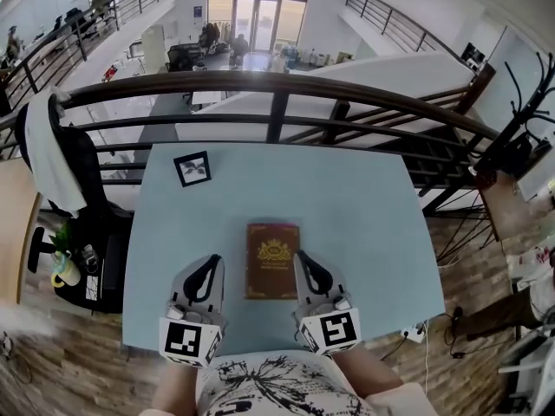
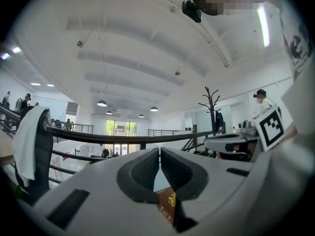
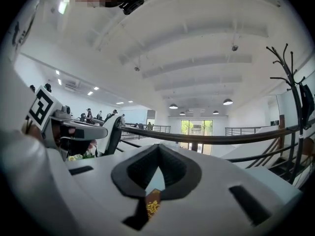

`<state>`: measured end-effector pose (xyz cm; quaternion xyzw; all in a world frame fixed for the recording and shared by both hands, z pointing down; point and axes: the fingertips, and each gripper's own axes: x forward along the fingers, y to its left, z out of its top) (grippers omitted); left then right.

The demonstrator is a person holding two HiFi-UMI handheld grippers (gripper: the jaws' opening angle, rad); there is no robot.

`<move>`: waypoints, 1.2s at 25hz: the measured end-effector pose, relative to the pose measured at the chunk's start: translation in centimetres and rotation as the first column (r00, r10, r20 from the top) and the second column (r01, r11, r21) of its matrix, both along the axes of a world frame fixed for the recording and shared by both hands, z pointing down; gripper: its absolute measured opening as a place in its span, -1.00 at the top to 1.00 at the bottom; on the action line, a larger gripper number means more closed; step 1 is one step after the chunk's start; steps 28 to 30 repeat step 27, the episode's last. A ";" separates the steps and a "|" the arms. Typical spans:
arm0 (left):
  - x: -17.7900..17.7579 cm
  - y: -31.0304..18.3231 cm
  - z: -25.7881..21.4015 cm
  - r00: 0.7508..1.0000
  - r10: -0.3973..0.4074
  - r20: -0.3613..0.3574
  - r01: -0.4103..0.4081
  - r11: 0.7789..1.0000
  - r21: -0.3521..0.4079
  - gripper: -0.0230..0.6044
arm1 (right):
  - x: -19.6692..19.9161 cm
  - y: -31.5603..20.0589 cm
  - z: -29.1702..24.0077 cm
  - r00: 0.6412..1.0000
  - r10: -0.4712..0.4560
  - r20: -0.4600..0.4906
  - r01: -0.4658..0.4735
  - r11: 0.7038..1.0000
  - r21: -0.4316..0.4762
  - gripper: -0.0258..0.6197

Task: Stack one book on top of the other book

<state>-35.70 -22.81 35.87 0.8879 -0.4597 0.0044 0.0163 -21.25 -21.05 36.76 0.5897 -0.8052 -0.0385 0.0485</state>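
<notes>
A brown book [image 1: 272, 260] with a gold emblem lies flat in the near middle of the pale blue table [image 1: 364, 224]; from above only this one cover shows. My left gripper [image 1: 212, 259] hovers just left of the book, shut and empty. My right gripper [image 1: 300, 256] hovers just right of it, also shut and empty. In the left gripper view the jaws [image 2: 159, 152] meet, and a slice of the book [image 2: 167, 203] shows below them. In the right gripper view the closed jaws [image 3: 158, 147] frame a sliver of the book [image 3: 152, 207] in the same way.
A small black-framed marker card [image 1: 192, 168] lies at the table's far left. A dark railing [image 1: 277, 85] runs behind the table above a drop. A black chair draped with white cloth [image 1: 52, 154] stands at the left, a coat rack [image 1: 520, 137] at the right.
</notes>
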 end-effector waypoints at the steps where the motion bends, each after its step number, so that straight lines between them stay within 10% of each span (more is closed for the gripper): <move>1: -0.1 0.0 0.1 1.000 -0.001 0.001 0.001 1.000 -0.003 0.87 | -0.1 0.0 0.0 1.000 -0.001 -0.003 0.001 1.000 -0.002 0.94; 30: 0.2 0.3 2.5 0.999 0.052 0.014 -0.051 0.997 -0.064 0.88 | -1.2 0.7 2.1 0.999 0.001 -0.038 -0.003 0.999 -0.049 0.95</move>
